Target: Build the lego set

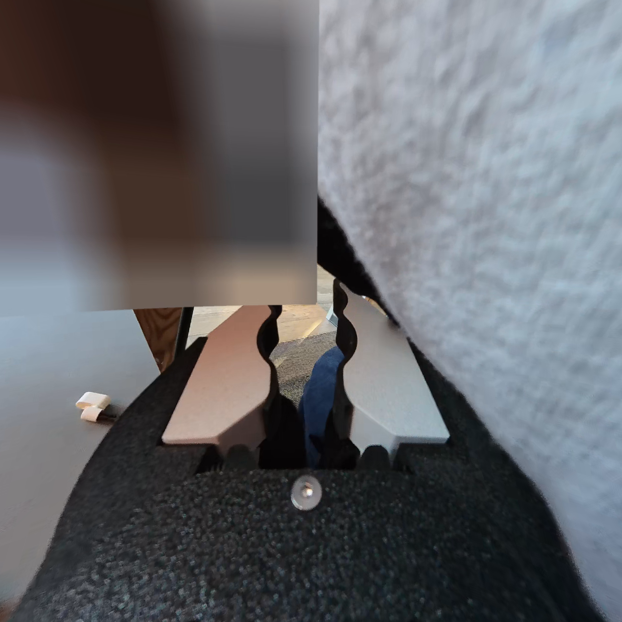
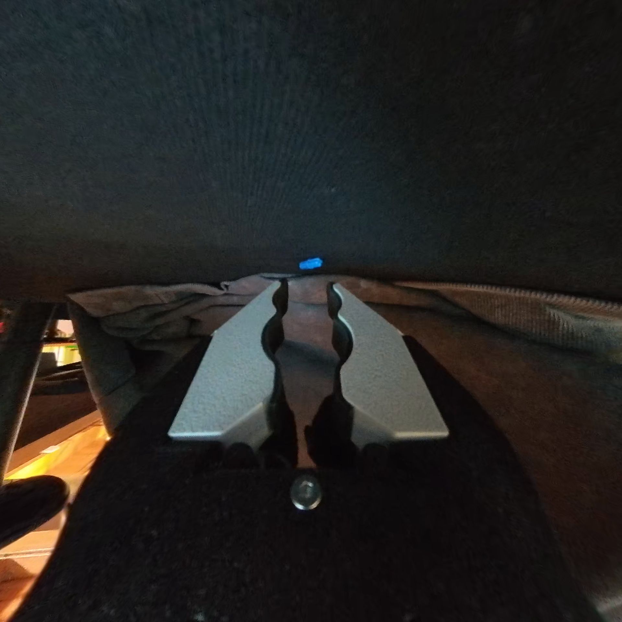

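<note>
Lego piece (image 1: 92, 405), small and cream-coloured, lying near the edge of the dark tabletop (image 1: 50, 370), well apart from the left gripper (image 1: 308, 303). Left gripper parted a little, nothing between its wavy-edged fingers (image 1: 229, 380), pale fleecy fabric (image 1: 488, 202) pressing close at its right side. Right gripper (image 2: 308, 286) likewise slightly parted and empty, aimed under dark cloth (image 2: 303, 117), a small blue spot (image 2: 310, 264) just beyond its tips. Crumpled grey cloth (image 2: 141, 319) at left.

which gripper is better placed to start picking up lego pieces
Left, tentatively. The left gripper is open near the grey table. The right gripper, also open, faces dark fabric. No lego shows in either view.
</note>
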Action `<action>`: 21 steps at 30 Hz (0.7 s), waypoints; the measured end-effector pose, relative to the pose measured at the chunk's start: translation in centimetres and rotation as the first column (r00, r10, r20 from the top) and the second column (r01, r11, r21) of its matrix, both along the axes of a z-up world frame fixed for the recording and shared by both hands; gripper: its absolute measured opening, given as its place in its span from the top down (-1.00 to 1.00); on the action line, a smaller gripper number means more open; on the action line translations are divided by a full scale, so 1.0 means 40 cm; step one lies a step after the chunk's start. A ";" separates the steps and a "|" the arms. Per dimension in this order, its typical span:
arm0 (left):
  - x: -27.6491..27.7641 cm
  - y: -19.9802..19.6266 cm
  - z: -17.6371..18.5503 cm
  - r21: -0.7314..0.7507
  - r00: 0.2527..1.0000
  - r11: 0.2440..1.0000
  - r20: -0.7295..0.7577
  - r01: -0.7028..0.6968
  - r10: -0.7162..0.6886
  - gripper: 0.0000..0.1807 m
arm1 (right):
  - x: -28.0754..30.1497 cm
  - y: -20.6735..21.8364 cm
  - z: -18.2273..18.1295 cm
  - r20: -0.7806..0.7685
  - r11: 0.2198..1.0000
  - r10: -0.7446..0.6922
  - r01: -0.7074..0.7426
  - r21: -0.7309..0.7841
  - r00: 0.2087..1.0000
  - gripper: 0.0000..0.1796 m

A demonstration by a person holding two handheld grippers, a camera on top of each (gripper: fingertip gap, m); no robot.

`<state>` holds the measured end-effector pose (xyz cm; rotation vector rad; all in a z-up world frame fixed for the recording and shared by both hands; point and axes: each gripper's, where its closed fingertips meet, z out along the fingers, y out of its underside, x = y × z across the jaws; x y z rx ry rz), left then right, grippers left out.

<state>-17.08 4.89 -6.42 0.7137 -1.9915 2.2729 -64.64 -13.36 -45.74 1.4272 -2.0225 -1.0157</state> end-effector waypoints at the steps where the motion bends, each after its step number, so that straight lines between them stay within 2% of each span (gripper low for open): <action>1: -0.001 0.000 -0.001 -0.002 1.000 1.000 -0.003 0.002 -0.002 0.71 | 0.004 -0.001 -0.003 0.005 1.000 0.006 -0.006 0.004 1.000 0.76; 3: -0.003 -0.002 -0.003 0.002 1.000 1.000 -0.006 0.008 -0.008 0.71 | 0.011 -0.003 -0.010 0.016 0.999 0.053 -0.053 0.013 0.998 0.76; 7: -0.009 -0.010 -0.009 0.009 1.000 1.000 -0.014 0.023 -0.023 0.71 | 0.007 0.004 -0.032 0.024 0.998 0.052 -0.053 0.029 0.998 0.77; 9: -0.015 -0.014 -0.010 0.010 0.999 0.999 -0.017 0.035 -0.035 0.71 | 0.004 -0.006 -0.039 0.035 0.997 0.078 -0.078 0.019 0.996 0.86; 12: -0.018 -0.018 -0.011 0.013 0.999 0.999 -0.016 0.040 -0.040 0.71 | 0.001 -0.004 -0.044 0.042 0.997 0.072 -0.073 0.023 0.997 0.90; 13: -0.019 -0.019 -0.012 0.014 0.999 0.999 -0.018 0.042 -0.042 0.70 | 0.002 -0.002 -0.042 0.038 0.997 0.066 -0.067 0.026 0.997 0.96; 17: -0.021 -0.022 -0.012 0.009 0.999 0.999 -0.021 0.046 -0.046 0.70 | -0.008 -0.026 -0.009 -0.027 0.992 0.124 -0.123 0.036 0.992 0.96; 21: -0.020 -0.024 -0.017 0.023 0.999 0.999 -0.017 0.043 -0.043 0.70 | 0.054 -0.009 0.014 -0.025 0.986 0.144 -0.141 0.091 0.989 0.97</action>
